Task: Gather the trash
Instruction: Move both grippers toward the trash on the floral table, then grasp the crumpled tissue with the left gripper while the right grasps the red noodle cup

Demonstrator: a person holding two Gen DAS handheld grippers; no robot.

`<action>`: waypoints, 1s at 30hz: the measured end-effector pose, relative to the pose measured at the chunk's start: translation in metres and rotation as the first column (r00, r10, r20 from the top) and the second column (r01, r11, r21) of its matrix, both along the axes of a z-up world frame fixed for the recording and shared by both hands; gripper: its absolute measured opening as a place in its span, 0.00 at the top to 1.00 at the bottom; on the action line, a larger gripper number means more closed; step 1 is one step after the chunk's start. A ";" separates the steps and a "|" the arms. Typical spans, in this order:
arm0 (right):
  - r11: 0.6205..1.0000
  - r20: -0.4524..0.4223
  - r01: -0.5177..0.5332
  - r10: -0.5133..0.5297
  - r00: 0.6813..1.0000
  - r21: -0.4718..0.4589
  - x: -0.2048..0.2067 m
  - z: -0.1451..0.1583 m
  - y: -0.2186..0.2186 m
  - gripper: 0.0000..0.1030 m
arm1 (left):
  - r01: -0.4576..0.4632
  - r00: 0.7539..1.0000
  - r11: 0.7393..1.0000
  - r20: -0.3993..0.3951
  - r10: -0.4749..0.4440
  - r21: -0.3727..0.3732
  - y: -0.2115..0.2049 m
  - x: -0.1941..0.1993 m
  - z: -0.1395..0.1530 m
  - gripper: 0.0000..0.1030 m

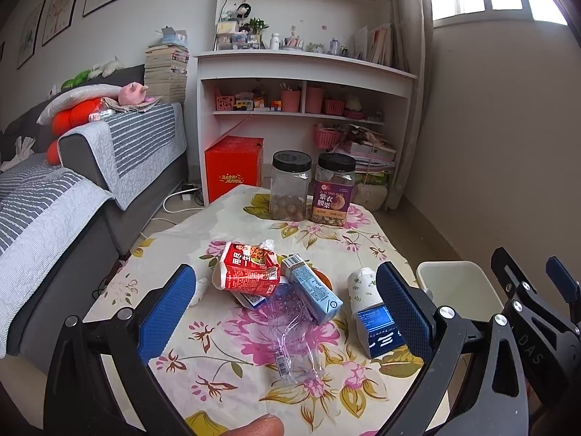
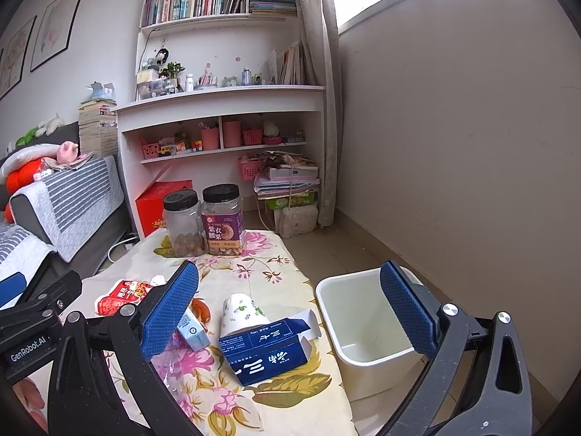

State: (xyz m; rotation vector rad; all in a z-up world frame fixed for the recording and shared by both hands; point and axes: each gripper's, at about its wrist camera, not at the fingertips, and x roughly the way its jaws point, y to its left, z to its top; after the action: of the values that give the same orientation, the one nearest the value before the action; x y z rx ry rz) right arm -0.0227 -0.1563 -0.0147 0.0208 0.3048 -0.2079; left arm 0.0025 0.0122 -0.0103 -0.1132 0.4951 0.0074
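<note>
Crushed clear bottle point(image 1: 290, 330) plain at left wrist, bin point(image 2: 366, 327) interior at right.

The cream flowery cloth surface point(image 1: 232, 356) has pink blooms. The crinkly snack bag point(image 1: 247, 272) is red, the cardboard box point(image 2: 268, 356) dark blue, the plastic bin point(image 2: 366, 323) white.

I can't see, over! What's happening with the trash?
Both grippers open, empty. Trash still on table: blue carton, cup. Bin empty, path clear.

- The right tool point(image 2: 290, 312) is spread wide, holding nothing.
- A blue carton point(image 2: 267, 358) lies on the floral desk point(image 2: 254, 269), with a paper cup point(image 2: 239, 312) tipped just behind it.
- A white bin point(image 2: 366, 323) stands beside the desk.
- 2 black-lidded jars point(image 2: 203, 219) stand at the far end.
</note>
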 end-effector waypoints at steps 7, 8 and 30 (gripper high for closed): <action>0.999 -0.130 -0.036 0.035 0.991 -0.007 0.022 0.001 0.006 0.07 | -0.010 0.993 1.000 -0.113 0.011 0.010 0.004 0.024 -0.006 0.06; 0.999 -0.140 -0.043 0.044 0.989 0.012 0.027 0.001 0.005 0.07 | -0.016 0.990 1.000 -0.141 0.015 0.000 0.007 0.031 -0.007 0.06; 0.933 -0.624 -0.268 0.359 0.694 0.239 0.151 -0.082 0.053 0.07 | 0.087 0.643 0.993 -0.766 0.008 0.084 0.134 0.178 -0.156 0.06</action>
State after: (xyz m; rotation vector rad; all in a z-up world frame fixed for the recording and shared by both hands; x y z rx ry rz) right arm 0.1281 -0.1034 -0.0966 0.0225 1.0341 0.1660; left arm 0.1802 0.1460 -0.1667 0.0241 1.3661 0.0427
